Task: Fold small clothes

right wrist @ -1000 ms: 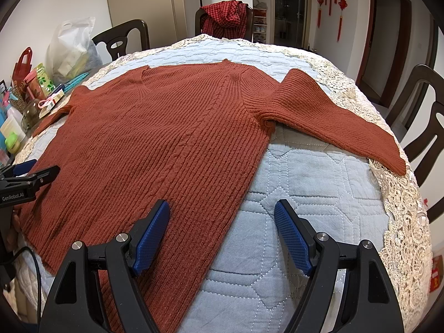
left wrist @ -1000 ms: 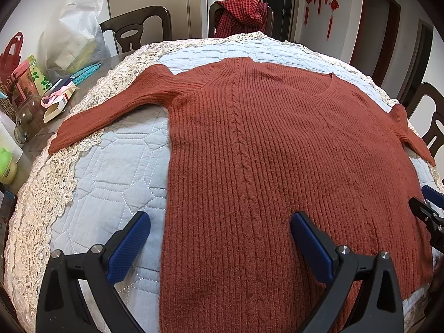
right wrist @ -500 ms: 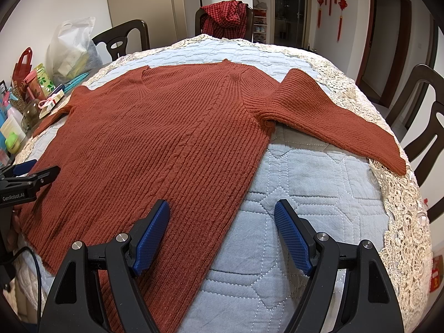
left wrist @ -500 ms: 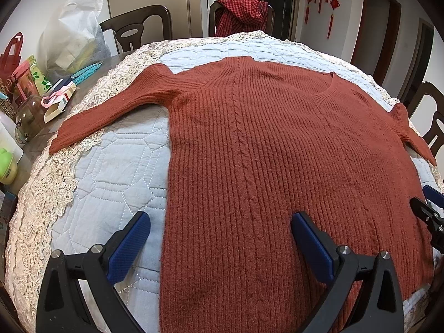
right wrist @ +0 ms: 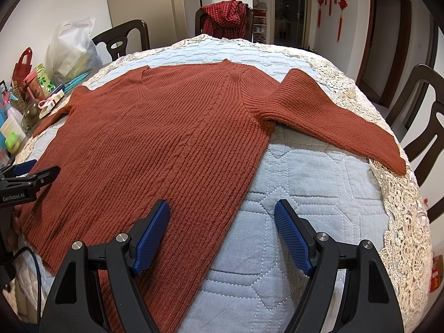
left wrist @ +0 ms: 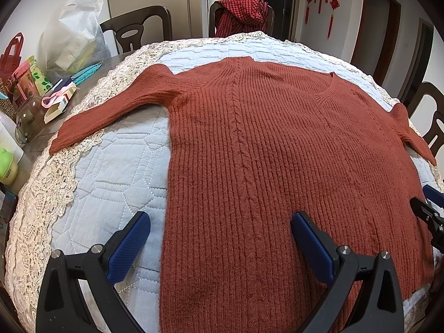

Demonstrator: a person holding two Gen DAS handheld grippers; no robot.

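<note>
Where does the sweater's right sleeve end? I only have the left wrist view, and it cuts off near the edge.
Observer: In the right wrist view the right sleeve lies fully spread, and its cuff reaches the lace border of the quilted cover.
Operator: Is the right gripper holding anything?
Observer: No. The right gripper is open; its left finger is over the sweater, its right finger over bare quilt.
Operator: Any bunching I can't see?
Observer: A small fold sits at the right armpit, where the sleeve meets the body.
</note>
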